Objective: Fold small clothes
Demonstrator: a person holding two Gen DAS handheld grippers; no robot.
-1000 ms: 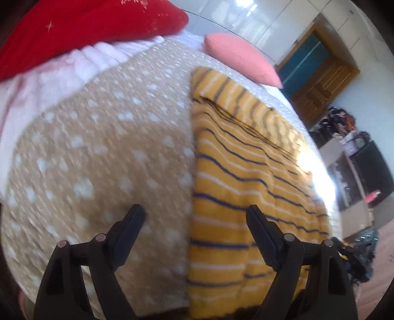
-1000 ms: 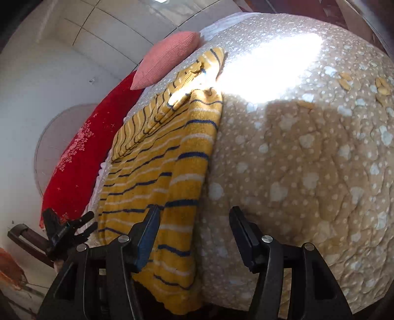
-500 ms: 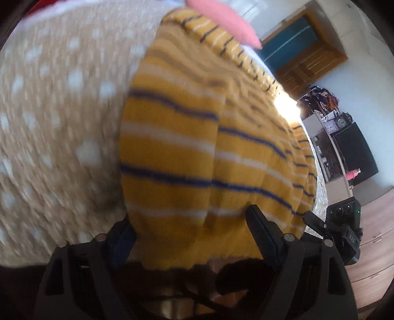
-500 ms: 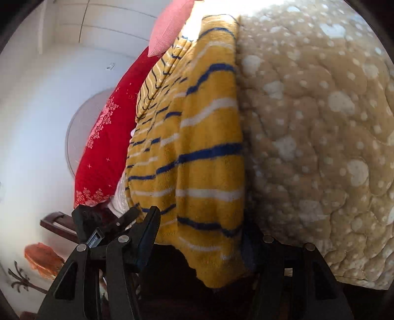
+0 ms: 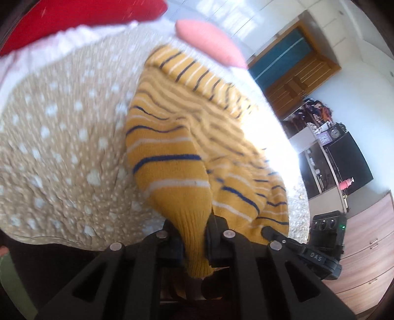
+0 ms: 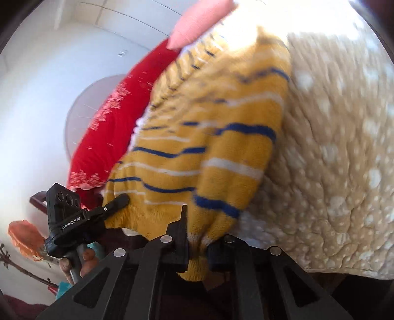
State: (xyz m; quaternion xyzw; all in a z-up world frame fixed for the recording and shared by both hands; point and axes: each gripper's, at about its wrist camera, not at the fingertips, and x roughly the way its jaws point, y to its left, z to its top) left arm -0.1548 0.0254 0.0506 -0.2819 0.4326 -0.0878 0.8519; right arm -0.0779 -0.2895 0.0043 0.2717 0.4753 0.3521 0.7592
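Observation:
A yellow knit sweater (image 5: 172, 152) with blue and white stripes lies lengthwise on a tan spotted bedspread (image 5: 61, 147). My left gripper (image 5: 194, 236) is shut on the sweater's near hem at its left corner. My right gripper (image 6: 198, 248) is shut on the near hem at the right corner of the sweater (image 6: 221, 137). The hem is lifted and bunched between both grippers. The right gripper shows in the left wrist view (image 5: 295, 246), and the left gripper shows in the right wrist view (image 6: 108, 209).
A red pillow (image 5: 73, 17) and a pink pillow (image 5: 209, 41) lie at the far end of the bed. A red pillow (image 6: 110, 118) also shows in the right wrist view. Wooden drawers (image 5: 364, 246) and a black cabinet (image 5: 344, 160) stand to the right of the bed.
Both grippers moved in to the sweater's near hem and closed on it. The hem is now pulled up and bunched, where it lay flat a second ago.

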